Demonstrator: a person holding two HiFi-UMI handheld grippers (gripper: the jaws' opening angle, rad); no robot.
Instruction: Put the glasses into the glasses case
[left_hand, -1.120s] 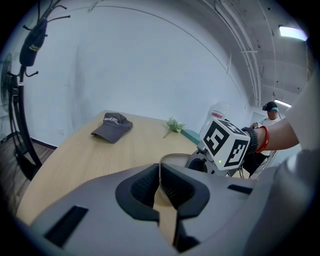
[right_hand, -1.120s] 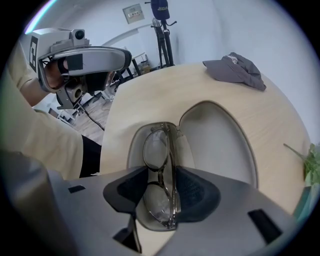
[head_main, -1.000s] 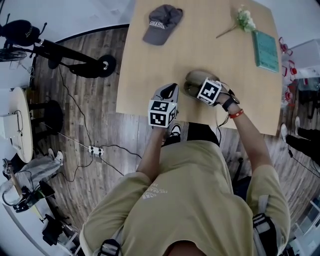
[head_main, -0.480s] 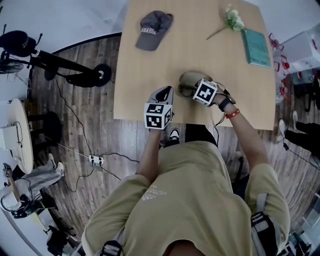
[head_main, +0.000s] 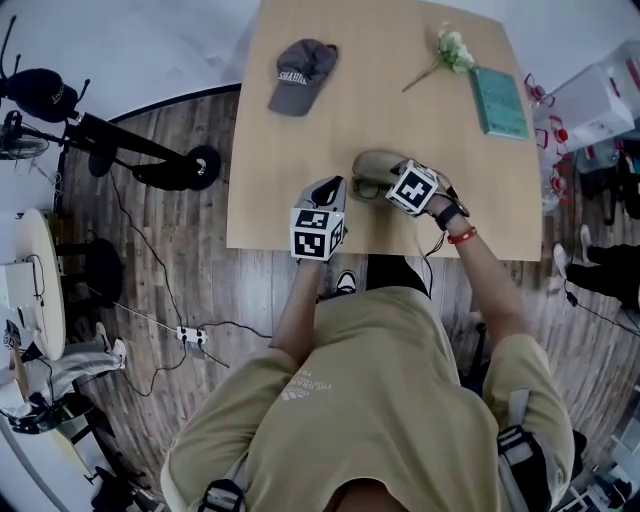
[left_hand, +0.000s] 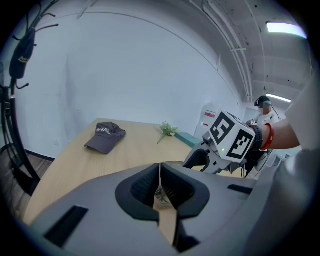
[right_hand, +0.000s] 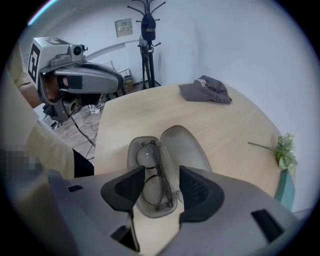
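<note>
Both tools have come up a little off the tabletop (right_hand: 227, 127) since a second ago, and the right one has let go and spread wide.

Left tool (left_hand: 159, 172): its pads are pressed together with nothing between them. It hangs near the front edge, just beside the case (right_hand: 187, 147) but not touching it. If the lid is to be shut, this looks like the tool to steady the base. I would bring it in low against the near wall and press lightly so the case does not skid on the smooth wood.

The glasses (right_hand: 148, 155) lie folded in the left half of the open case, lenses up, inside the rim. The lid half lies flat to their right. They seem to sit fully down, though I cannot tell whether a temple tip rides on the rim.

Right tool (right_hand: 161, 176): its jaws stand wide and clear above the glasses, one pad to each side, gripping nothing. It is best lifted straight up so neither pad catches the frame. Then it can go round to the lid's outer edge and fold the lid over slowly — stopping if it meets resistance.
</note>
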